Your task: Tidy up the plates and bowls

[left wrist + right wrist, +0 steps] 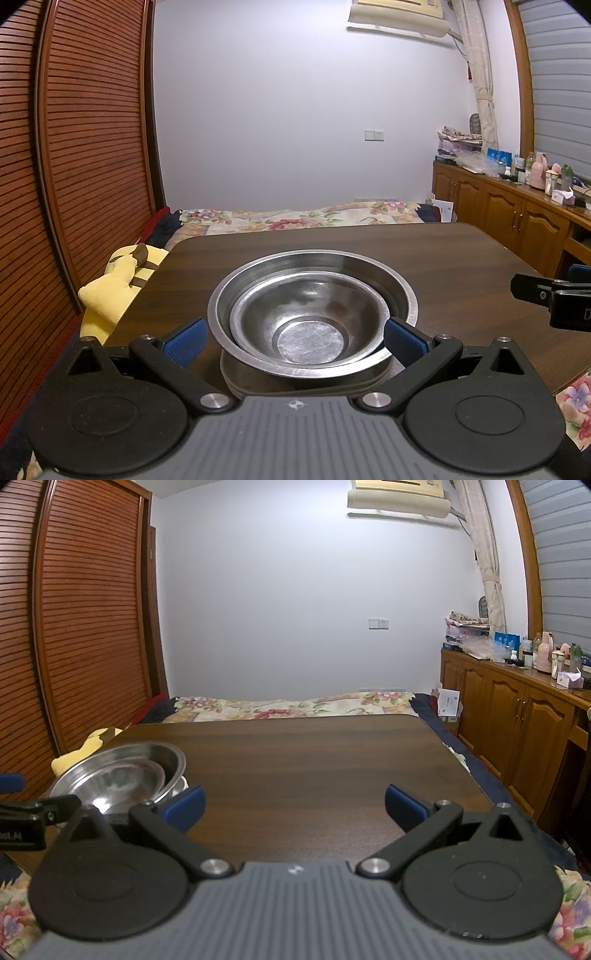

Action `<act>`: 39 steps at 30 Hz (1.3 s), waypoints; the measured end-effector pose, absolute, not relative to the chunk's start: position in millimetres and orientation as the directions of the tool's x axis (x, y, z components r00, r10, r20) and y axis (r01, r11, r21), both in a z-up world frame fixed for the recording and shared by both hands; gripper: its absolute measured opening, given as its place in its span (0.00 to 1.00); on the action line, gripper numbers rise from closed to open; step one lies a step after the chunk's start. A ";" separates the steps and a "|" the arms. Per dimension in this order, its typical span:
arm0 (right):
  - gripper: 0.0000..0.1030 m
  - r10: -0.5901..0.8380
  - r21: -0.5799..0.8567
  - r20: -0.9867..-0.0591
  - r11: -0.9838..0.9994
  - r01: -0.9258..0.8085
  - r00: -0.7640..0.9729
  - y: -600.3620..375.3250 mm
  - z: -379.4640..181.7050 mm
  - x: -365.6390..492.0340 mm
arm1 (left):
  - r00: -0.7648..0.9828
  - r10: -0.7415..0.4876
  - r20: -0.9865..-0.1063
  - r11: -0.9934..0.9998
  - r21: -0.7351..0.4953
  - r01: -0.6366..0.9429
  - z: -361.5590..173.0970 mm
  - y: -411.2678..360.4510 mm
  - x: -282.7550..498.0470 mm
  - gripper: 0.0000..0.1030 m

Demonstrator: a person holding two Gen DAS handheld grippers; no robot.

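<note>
A small steel bowl [312, 325] sits nested inside a larger steel bowl [400, 291], and both rest on a stack of flat plates [295, 389] on the dark wooden table [461, 258]. My left gripper [293, 341] is open, its blue pads on either side of the stack's near rim without clearly touching. My right gripper [293, 806] is open and empty over bare table to the right of the stack [122, 775]. The right gripper also shows in the left wrist view [546, 295] at the right edge.
A yellow plush toy [118, 280] lies off the table's left edge by the slatted wardrobe [74, 147]. A floral bed [295, 216] lies beyond the table. A wooden cabinet [517, 218] with bottles stands at the right.
</note>
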State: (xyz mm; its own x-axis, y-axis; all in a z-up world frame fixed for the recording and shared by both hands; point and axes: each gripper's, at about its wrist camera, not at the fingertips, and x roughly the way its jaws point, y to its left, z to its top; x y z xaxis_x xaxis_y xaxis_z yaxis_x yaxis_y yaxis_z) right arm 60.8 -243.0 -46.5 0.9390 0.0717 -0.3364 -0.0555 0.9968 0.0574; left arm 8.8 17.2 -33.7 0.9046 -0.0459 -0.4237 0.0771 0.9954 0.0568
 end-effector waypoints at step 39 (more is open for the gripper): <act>1.00 0.080 0.059 -0.338 0.996 -0.064 0.938 -243.9 -47.7 62.0 | 0.904 -0.045 -0.424 0.995 0.058 0.077 -32.3 16.8 8.3 1.00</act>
